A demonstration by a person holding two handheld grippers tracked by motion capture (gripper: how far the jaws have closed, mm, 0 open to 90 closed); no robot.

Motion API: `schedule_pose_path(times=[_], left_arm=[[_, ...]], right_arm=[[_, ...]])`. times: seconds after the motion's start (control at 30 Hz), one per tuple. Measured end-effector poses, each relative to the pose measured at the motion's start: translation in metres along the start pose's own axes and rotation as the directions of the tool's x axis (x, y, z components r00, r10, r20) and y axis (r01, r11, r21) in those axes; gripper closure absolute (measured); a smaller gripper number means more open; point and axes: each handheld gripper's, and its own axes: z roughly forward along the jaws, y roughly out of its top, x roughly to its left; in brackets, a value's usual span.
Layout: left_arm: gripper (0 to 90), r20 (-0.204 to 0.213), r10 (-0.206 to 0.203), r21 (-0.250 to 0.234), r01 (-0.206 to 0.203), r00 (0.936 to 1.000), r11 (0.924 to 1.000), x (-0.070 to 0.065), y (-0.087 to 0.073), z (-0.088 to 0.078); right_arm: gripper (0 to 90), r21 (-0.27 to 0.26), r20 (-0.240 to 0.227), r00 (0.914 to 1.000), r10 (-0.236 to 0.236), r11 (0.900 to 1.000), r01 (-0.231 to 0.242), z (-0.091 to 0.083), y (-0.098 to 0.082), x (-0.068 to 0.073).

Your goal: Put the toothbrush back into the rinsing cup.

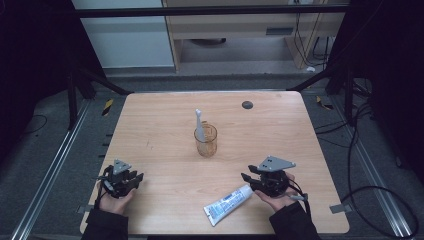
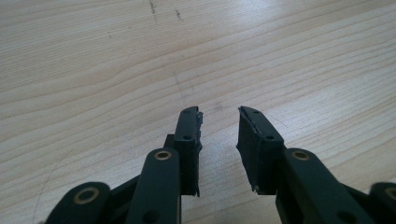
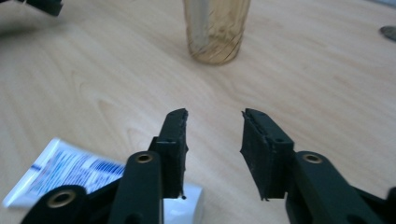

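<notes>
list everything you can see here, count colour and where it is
toothpaste tube: 1, white with blue print, lying flat near the front edge, beside the right gripper
cup: 1, amber see-through, upright mid-table
toothbrush: 1, white, standing in the cup
round disc: 1, dark, far side of the table
table: 1, light wood
left gripper: 1, black, front left, jaws apart over bare wood
right gripper: 1, black, front right, jaws apart, nothing between
hands: 2, dark sleeves, bottom edge

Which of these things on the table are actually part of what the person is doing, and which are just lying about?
In the job: toothpaste tube, nearest the right gripper; likely the amber cup and the toothbrush standing in it.

Lying about: dark round disc near the table's far edge.
</notes>
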Motion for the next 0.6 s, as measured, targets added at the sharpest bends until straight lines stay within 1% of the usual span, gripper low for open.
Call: schedule_pose_path(times=[0.07,0.1,0.13,0.17,0.23,0.27,0.3,0.33,0.4,0.43,0.6], left_arm=[[68.3,0.0,0.0,0.0,0.0,1.0,1.0,0.0,0.0,0.0],[68.3,0.0,0.002,0.0,-0.002,1.0,1.0,0.0,0.0,0.0],[68.3,-0.001,0.002,-0.001,-0.002,1.0,1.0,0.0,0.0,0.0],[68.3,-0.001,0.002,-0.001,-0.002,1.0,1.0,0.0,0.0,0.0],[68.3,-0.002,0.002,0.0,-0.002,1.0,1.0,0.0,0.0,0.0],[68.2,-0.002,0.002,0.0,-0.002,1.0,1.0,0.0,0.0,0.0],[68.2,-0.003,0.003,0.0,-0.003,1.0,1.0,0.0,0.0,0.0],[68.2,-0.002,0.003,0.0,-0.003,1.0,1.0,0.0,0.0,0.0],[68.2,-0.003,0.003,0.0,-0.003,1.0,1.0,0.0,0.0,0.0],[68.2,-0.002,0.003,-0.001,-0.003,1.0,1.0,0.0,0.0,0.0],[68.2,-0.001,0.003,-0.002,-0.003,1.0,1.0,0.0,0.0,0.0]], right_arm=[[68.1,0.016,-0.031,0.9995,-0.001,1.0,0.001,0.0,-0.003,0.002],[68.1,0.016,-0.031,0.9995,-0.001,1.0,0.001,0.0,-0.003,0.002],[70.1,0.021,-0.046,0.9989,-0.001,1.0,0.002,0.0,-0.004,0.003],[74.6,0.034,-0.066,0.9978,-0.011,0.999,0.013,0.0,-0.006,0.006],[78.7,0.044,-0.089,0.996,-0.013,0.999,0.017,0.001,-0.007,0.009],[78.7,0.044,-0.089,0.996,-0.013,0.999,0.017,0.001,-0.007,0.009],[82.9,0.055,-0.111,0.9937,-0.016,0.998,0.022,0.002,-0.008,0.012],[82.9,0.055,-0.111,0.9937,-0.016,0.998,0.022,0.002,-0.008,0.012],[86.5,0.062,-0.135,0.9906,-0.022,0.998,0.03,0.003,-0.009,0.014],[89.6,0.068,-0.152,0.9881,-0.026,0.997,0.037,0.005,-0.01,0.017],[90.0,0.09,-0.171,0.9849,-0.024,0.995,0.04,0.008,-0.012,0.02]])
